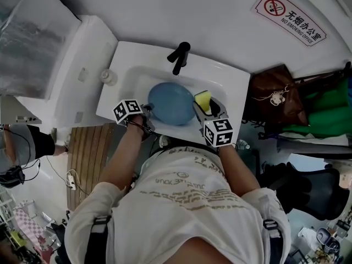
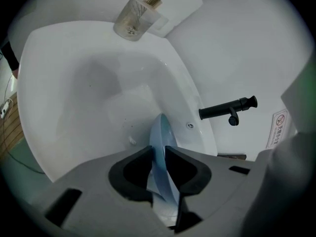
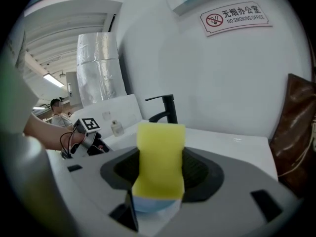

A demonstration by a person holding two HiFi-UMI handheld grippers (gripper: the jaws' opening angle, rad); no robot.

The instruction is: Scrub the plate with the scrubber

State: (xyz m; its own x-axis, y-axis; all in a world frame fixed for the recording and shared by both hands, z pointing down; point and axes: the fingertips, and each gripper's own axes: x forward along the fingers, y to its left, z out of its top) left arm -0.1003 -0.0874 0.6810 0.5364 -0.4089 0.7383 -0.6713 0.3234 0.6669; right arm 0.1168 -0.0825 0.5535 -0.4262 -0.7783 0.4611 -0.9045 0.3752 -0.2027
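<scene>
Gripped the plate [image 1: 171, 103] by its rim in the left gripper's [image 1: 147, 111] jaws, edge-on over the sink [image 1: 127, 56]. Clamped the yellow scrubber [image 1: 202, 98] in the right gripper's [image 1: 204, 108] jaws, just beside the plate's right edge and below the tap [image 1: 180, 58].

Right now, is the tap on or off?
Off: no water comes from the tap into the sink.
</scene>
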